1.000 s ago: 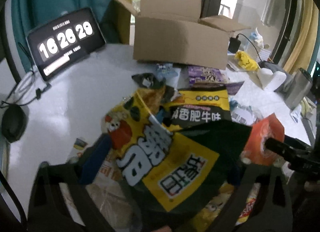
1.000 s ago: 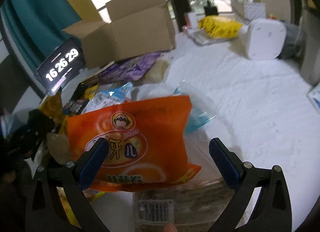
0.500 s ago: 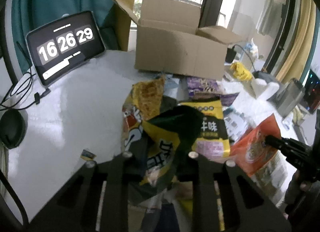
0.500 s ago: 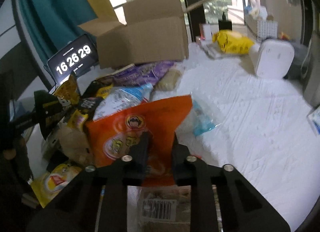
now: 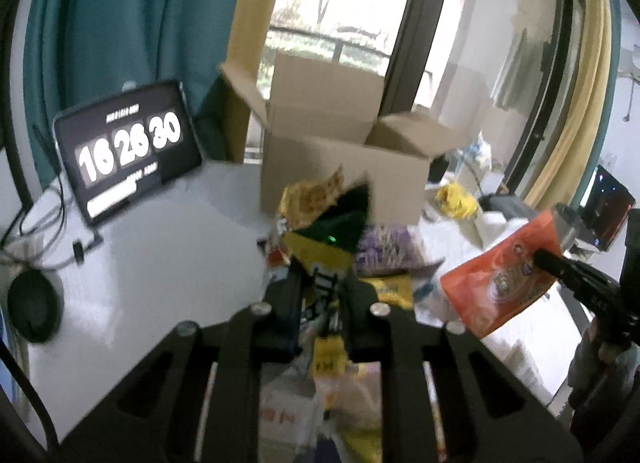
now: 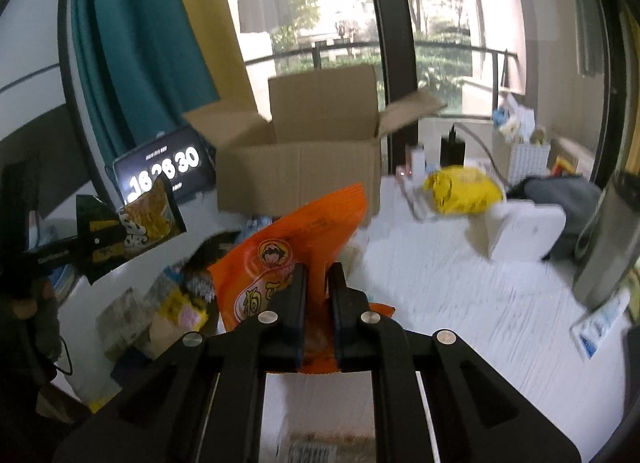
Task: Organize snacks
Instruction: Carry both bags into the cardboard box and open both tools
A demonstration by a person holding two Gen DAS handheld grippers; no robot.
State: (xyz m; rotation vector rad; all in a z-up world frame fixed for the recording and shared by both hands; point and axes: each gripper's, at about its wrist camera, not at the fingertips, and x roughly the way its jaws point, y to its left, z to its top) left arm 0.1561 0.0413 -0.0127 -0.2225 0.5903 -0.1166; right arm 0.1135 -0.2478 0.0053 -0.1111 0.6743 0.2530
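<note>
Above the snack pile (image 6: 160,315) on the white table (image 5: 160,255), both grippers are loaded and clear of the heap. Left gripper (image 5: 320,295) is clamped on the yellow-green bag (image 5: 320,231), pinching its lower edge; bag stands up in front of the camera, crumpled, top corner overlapping the view of the cardboard box (image 5: 344,151). Right gripper (image 6: 318,287) is pressed tight on the orange bag (image 6: 296,247), also by its bottom edge, bag sticking up and leaning toward the box. Cross-check: right view shows the yellow-green bag hanging off the left tool at far left, off the table; left view shows the orange bag held at far right. Box sits at the back of the table with flaps open, beside the clock tablet (image 5: 128,151), well apart from both bags. My read: pick step done for two items, transport in hand, nothing dropped in yet. Next move probably needs both bags carried forward and over the box rim, high enough that the floppy bags clear the near wall and the raised flaps, then release over the opening. Risk: thin edge grips, bags may swing or slip; two tools converging on one opening could collide, so stagger them. Plenty of snacks left in the pile, so early in the task.
</note>
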